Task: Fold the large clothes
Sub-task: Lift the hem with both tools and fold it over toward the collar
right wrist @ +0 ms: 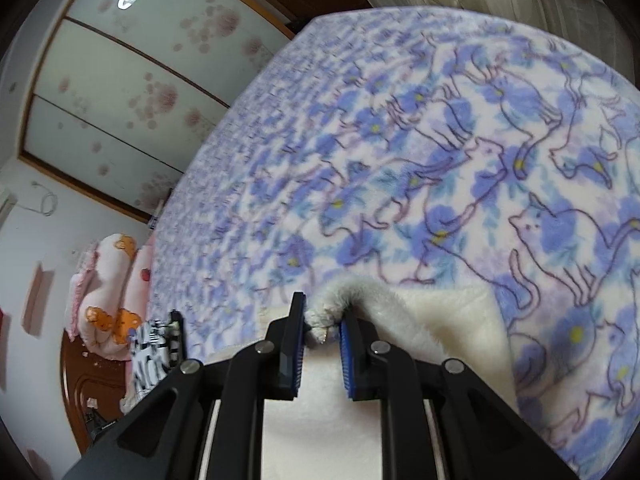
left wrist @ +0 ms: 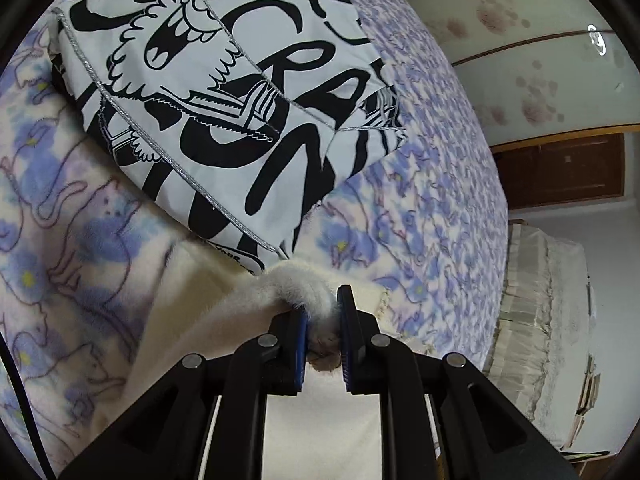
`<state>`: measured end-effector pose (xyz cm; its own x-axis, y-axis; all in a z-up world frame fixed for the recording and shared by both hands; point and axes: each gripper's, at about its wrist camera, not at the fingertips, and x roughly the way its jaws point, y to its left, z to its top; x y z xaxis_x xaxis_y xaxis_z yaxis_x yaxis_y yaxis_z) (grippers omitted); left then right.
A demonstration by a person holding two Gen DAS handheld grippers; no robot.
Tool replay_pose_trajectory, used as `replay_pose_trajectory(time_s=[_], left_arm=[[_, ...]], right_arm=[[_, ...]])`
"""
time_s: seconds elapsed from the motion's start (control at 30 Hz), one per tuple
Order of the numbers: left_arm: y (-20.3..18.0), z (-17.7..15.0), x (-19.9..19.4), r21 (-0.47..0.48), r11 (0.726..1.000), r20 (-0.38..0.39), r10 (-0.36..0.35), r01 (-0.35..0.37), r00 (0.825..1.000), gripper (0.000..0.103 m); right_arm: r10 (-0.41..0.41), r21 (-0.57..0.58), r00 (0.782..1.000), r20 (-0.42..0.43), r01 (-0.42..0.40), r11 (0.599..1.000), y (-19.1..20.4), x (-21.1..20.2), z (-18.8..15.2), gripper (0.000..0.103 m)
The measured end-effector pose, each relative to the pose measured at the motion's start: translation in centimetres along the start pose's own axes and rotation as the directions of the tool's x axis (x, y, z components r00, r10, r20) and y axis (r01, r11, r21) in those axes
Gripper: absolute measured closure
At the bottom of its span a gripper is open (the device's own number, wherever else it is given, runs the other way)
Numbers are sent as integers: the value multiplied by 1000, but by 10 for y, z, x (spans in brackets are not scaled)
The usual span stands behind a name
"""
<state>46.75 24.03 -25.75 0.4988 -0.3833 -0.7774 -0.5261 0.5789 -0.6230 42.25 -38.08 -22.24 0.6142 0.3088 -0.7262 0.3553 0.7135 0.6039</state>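
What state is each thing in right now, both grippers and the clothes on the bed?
left gripper: shut on the fluffy white garment, pinching a bunched edge.
right gripper: shut on another bunched edge of it.
black-and-white printed garment: folded, lying on the blanket.
cat-print blanket: spread flat.

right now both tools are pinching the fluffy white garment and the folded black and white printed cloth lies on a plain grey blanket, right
Not quite: the folded black and white printed cloth lies on a blue floral cat-print fleece blanket, as the left wrist view shows. Both the left tool and right tool do pinch the fluffy white garment.
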Motion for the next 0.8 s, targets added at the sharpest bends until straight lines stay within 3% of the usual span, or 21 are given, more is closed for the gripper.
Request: replay_pose_trajectory(time_s=[0.43,0.8], left_arm=[[5,7,44,48,988,37,148,-150,988,92],[9,16,75,50,980,39,193,-194,981,91]], right_arm=[[-99,48,992,-74,103,994,-27,60,8,89],[-134,74,987,-85,140,987,-44,91,9,89]])
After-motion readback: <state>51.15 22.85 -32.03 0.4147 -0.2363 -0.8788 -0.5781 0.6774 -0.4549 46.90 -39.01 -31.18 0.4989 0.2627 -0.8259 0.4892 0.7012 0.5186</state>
